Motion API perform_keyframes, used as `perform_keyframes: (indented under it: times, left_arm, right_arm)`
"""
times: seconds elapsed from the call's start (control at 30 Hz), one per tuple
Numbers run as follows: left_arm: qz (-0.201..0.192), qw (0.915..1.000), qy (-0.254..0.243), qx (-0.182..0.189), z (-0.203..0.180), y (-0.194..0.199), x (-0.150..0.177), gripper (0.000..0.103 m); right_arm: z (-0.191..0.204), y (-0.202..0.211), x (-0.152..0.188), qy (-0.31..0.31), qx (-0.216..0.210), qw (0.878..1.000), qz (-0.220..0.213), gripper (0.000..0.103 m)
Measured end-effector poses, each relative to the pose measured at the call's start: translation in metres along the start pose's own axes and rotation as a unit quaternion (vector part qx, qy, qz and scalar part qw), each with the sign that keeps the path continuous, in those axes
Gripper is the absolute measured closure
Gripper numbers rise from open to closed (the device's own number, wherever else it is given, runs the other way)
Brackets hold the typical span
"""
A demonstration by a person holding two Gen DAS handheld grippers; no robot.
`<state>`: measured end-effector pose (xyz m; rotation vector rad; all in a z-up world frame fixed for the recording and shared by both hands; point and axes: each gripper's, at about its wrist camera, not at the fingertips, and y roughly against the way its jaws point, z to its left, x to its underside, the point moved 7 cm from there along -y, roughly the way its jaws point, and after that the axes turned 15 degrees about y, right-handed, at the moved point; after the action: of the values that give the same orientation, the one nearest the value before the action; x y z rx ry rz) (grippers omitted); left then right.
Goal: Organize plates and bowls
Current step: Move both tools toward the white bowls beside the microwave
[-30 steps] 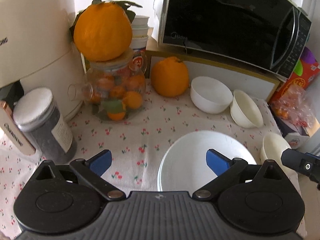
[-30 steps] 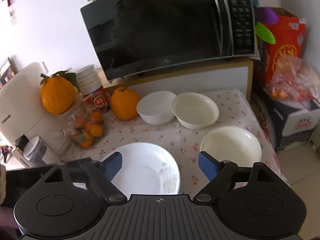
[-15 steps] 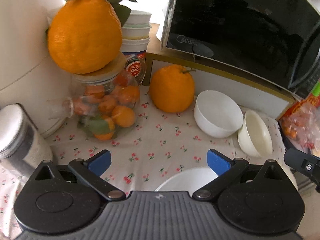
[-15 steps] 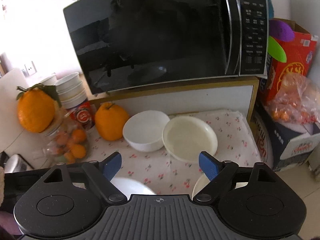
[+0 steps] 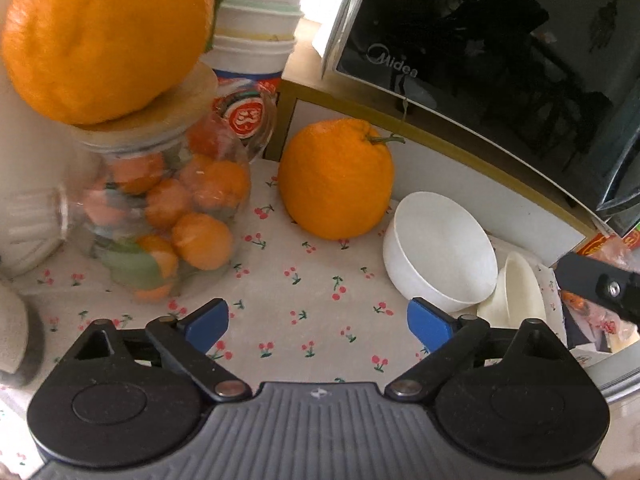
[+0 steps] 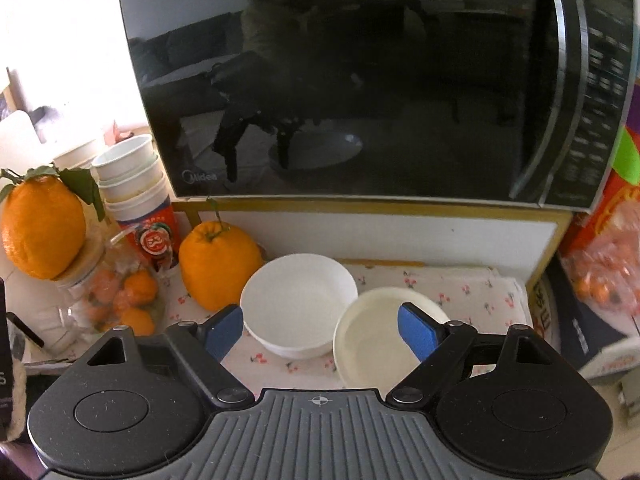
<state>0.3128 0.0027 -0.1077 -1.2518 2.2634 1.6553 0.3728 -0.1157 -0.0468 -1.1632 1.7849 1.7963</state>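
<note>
The left hand-held gripper [image 5: 318, 326] hangs over the cherry-print cloth [image 5: 304, 280] on the bench, its jaws wide though they have just been closing a little, with nothing between them. The right hand-held gripper [image 6: 320, 330] is spread wide and holds nothing, above 2 bowls: a white bowl [image 6: 298, 306] and a cream bowl [image 6: 380, 340] touching side by side. Both sit below the microwave [image 6: 360, 80], just right of a large orange [image 6: 218, 266].

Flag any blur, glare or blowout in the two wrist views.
Left wrist: jar and the orange on its lid smeared by blur, bowl sharper. Right wrist: wall at upper left blown out; microwave door mirrors the room; bag at right edge blurred.
</note>
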Motion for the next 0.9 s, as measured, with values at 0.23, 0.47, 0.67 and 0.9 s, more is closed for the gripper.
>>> perform_keyframes:
  times: [0.23,0.47,0.67,0.9]
  left_arm:
    - [0.016,0.9976,0.056,0.038,0.001,-0.014,-0.002,0.019]
    - [0.025,0.9901,0.106,0.089,0.001,-0.028,-0.004,0.04]
    - [0.024,0.9855,0.123,0.114,-0.005,-0.04,0.0,0.057]
    - [0.037,0.9804,0.115,0.156,-0.03,-0.048,0.015,0.064]
  right_arm:
    - [-0.008,-0.03,-0.016,0.02,-0.022,0.999,0.011,0.017]
    - [-0.021,-0.06,-0.03,0.018,-0.043,0.999,0.02,0.019]
    - [-0.02,-0.084,-0.034,0.031,-0.06,0.997,0.03,0.026]
    - [-0.031,-0.105,-0.019,0.004,-0.06,0.997,0.051,0.061]
